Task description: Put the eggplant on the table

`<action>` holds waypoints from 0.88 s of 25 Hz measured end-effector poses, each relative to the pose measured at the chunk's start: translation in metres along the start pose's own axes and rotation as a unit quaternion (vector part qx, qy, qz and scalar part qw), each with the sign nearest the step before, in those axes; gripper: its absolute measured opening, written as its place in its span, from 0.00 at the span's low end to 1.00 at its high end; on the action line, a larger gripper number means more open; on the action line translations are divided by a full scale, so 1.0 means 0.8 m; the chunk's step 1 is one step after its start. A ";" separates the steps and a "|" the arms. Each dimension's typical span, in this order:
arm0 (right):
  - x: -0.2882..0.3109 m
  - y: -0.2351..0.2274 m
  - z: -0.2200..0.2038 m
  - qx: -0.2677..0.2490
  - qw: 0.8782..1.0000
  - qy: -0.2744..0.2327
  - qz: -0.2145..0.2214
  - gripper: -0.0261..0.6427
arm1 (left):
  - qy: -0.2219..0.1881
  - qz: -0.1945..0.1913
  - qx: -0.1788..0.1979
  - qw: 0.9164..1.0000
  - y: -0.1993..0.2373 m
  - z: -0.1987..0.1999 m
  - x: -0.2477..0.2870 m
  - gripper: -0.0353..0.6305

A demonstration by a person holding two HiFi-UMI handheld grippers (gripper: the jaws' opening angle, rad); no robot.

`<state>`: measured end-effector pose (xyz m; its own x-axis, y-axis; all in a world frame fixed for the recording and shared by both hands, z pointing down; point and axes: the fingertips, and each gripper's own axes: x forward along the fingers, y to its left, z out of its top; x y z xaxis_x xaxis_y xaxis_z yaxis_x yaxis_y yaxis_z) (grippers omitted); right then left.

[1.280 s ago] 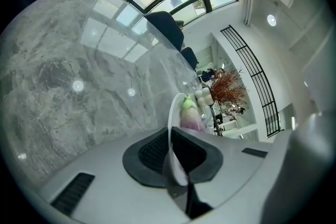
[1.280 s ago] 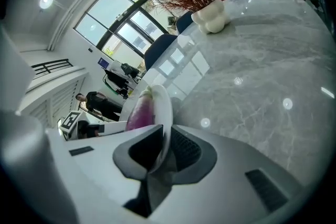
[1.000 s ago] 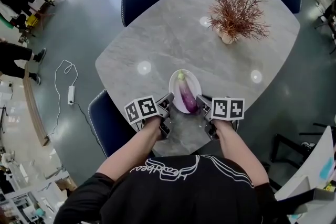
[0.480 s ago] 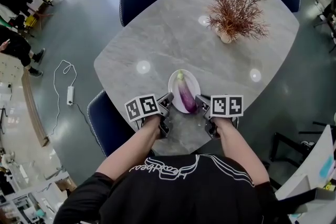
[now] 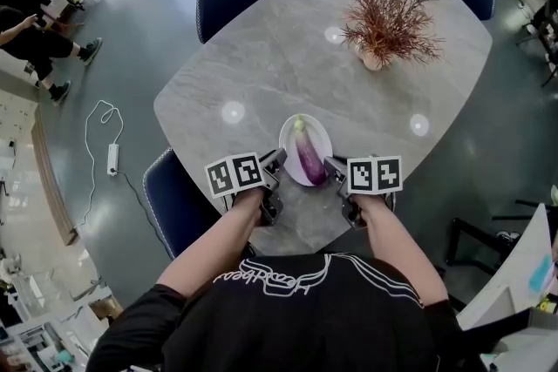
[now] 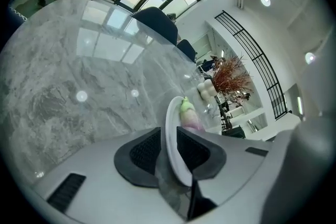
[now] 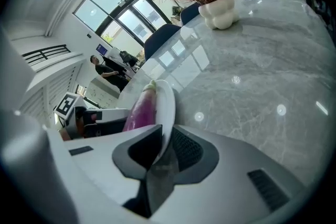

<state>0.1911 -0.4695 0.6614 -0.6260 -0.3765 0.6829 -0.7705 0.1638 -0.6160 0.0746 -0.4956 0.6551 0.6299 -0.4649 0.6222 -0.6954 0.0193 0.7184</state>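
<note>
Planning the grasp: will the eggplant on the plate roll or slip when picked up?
The eggplant looks glossy and smooth, so it may be slippery. Its rounded, elongated body lies loose on the shallow white plate, so it could roll sideways if nudged. It looks plump and firm, so it is probably stiff rather than floppy.

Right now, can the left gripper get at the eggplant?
Probably yes. The left gripper has just been opening its jaws, with the rim of the plate between them, and the eggplant lies uncovered on the plate just beyond, with nothing in between.
</note>
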 end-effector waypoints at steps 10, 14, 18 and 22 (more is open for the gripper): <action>-0.016 -0.011 0.000 -0.004 0.999 -0.028 -0.037 0.13 | 0.009 -0.020 0.030 0.999 -0.007 -0.008 -0.022 0.21; -0.034 0.001 0.005 -0.005 0.997 -0.065 -0.031 0.13 | 0.001 -0.038 0.027 0.999 -0.012 -0.012 -0.042 0.21; -0.058 0.030 0.012 -0.037 0.994 -0.106 -0.020 0.13 | -0.012 -0.065 0.037 0.997 -0.025 -0.012 -0.070 0.21; -0.089 0.075 0.000 -0.060 0.988 -0.146 -0.003 0.13 | -0.023 -0.109 0.046 0.993 -0.047 -0.024 -0.112 0.21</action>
<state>0.1895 -0.4329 0.5764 -0.5736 -0.6212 0.5339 -0.7938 0.2607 -0.5494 0.0512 -0.4381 0.5783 0.7545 -0.4884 0.4384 -0.5740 -0.1671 0.8016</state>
